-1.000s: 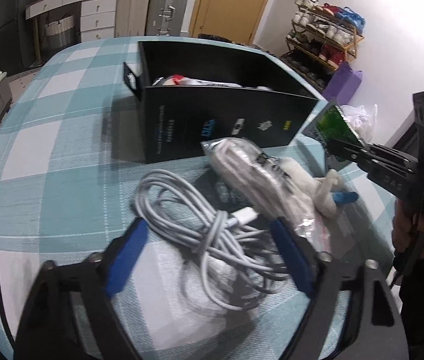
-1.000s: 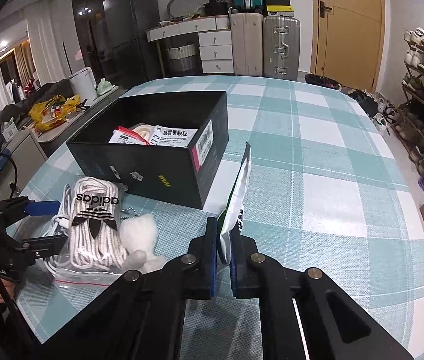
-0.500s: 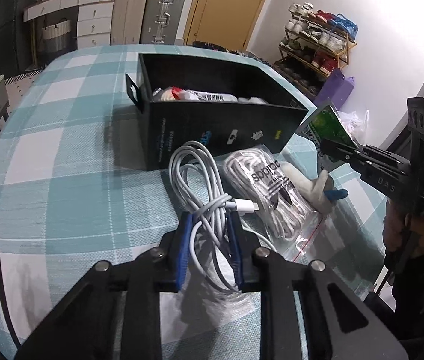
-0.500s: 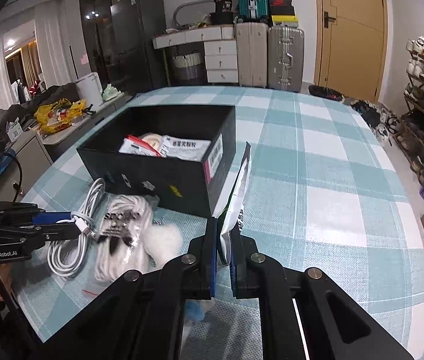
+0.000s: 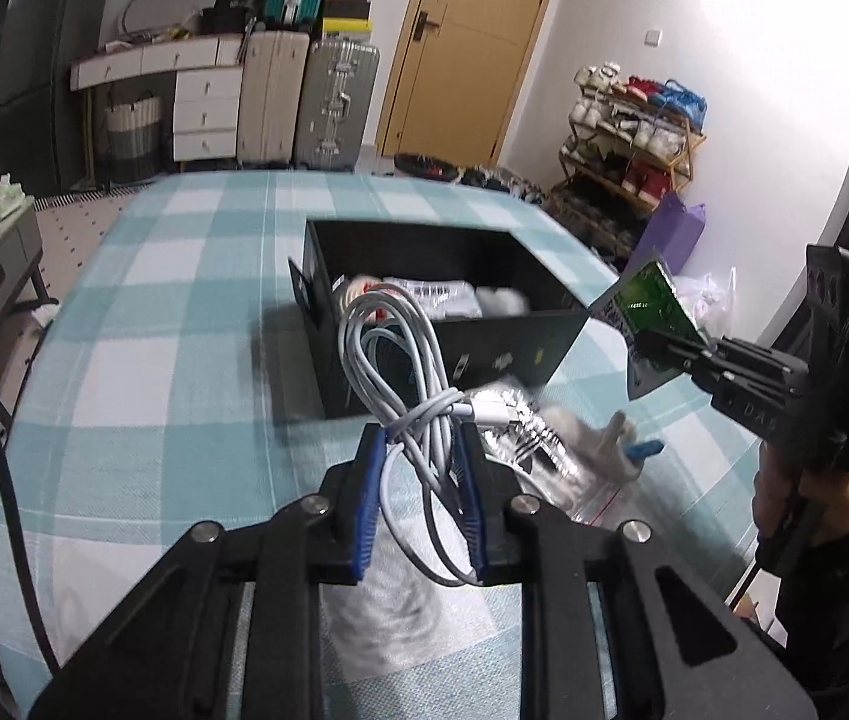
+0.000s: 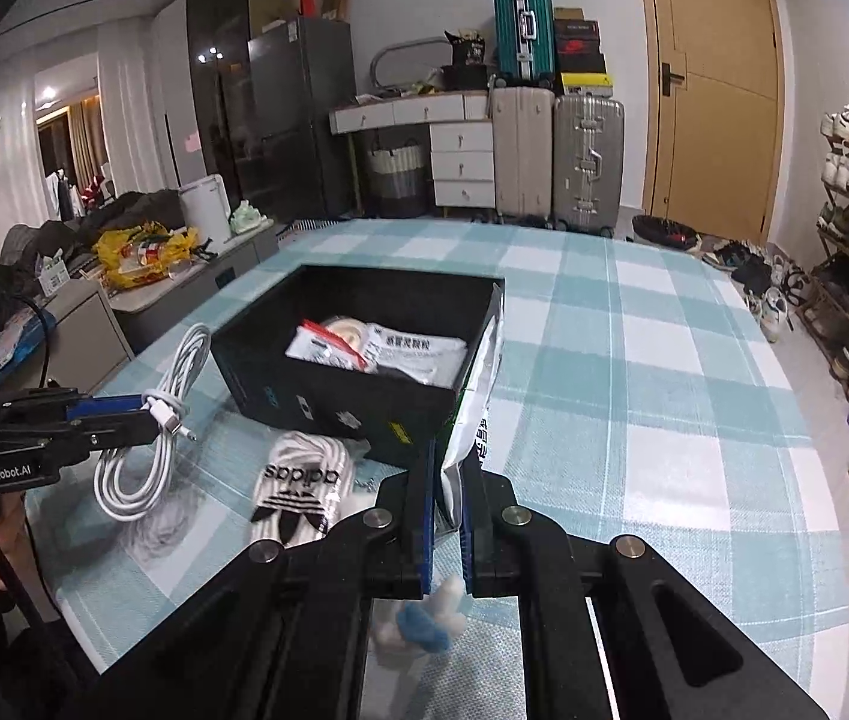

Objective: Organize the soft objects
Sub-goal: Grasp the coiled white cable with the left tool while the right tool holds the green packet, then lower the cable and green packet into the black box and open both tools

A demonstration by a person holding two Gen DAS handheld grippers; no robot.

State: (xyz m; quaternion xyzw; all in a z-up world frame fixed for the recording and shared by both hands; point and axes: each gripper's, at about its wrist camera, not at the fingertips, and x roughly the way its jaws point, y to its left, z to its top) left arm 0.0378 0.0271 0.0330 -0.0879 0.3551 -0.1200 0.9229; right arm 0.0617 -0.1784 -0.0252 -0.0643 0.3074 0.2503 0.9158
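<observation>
My left gripper [image 5: 421, 450] is shut on a coiled white cable [image 5: 391, 348] and holds it lifted above the table, in front of the open black box [image 5: 502, 339]. The cable also shows in the right wrist view [image 6: 151, 420]. My right gripper [image 6: 448, 462] is shut on a green and white packet [image 6: 478, 390], upright beside the box's near right corner [image 6: 334, 396]. A clear bag of white adidas laces [image 6: 298, 489] and a white and blue plush toy [image 6: 424, 624] lie on the checked tablecloth in front of the box.
The box holds white packets [image 6: 418, 348]. The teal checked table [image 6: 634, 396] stretches behind and right of it. Suitcases [image 6: 586, 156], drawers and a shoe rack [image 5: 634, 138] stand beyond the table.
My left gripper closed on the white cable and lifted it off the table toward the box. My right gripper rose a little with the packet still held.
</observation>
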